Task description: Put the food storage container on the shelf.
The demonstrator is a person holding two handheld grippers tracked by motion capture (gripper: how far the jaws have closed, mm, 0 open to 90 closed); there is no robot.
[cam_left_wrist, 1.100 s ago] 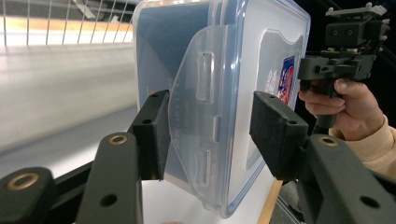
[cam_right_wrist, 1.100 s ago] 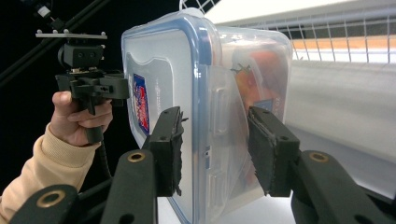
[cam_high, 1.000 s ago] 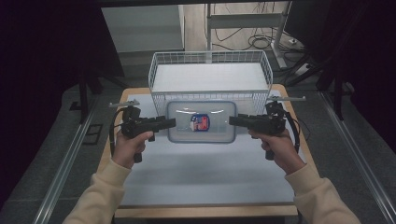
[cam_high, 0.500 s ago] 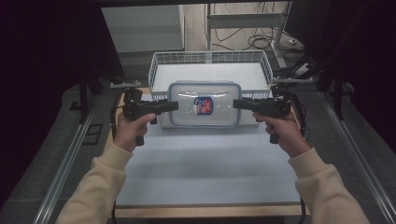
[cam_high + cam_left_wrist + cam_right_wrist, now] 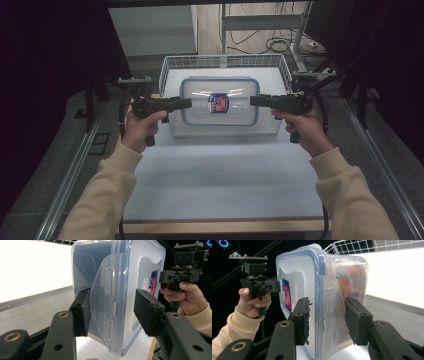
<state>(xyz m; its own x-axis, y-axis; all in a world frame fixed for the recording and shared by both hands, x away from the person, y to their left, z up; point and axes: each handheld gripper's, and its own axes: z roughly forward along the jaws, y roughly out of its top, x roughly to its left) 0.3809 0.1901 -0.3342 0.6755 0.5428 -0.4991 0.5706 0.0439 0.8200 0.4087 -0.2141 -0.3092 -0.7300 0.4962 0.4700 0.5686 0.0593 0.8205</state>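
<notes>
A clear plastic container [image 5: 200, 107] with a blue-edged lid and a red-and-blue label hangs in the air between both grippers, over the front wall of the white wire basket [image 5: 170, 75]. My left gripper [image 5: 189, 103] clamps its left end and my right gripper [image 5: 252, 100] its right end. In the left gripper view the pads [image 5: 85, 312] squeeze the container [image 5: 125, 277] across its lid latch. In the right gripper view the right gripper [image 5: 328, 320] grips the container [image 5: 312, 277] the same way, with something orange showing inside it.
The white table [image 5: 220, 175] stretches bare in front of the basket. Dark rails run along both sides of the table. Cables and a metal frame lie on the floor behind the basket.
Both grippers have lifted the container off the table and carried it away from the person, toward the basket. Their grip looks the same.
</notes>
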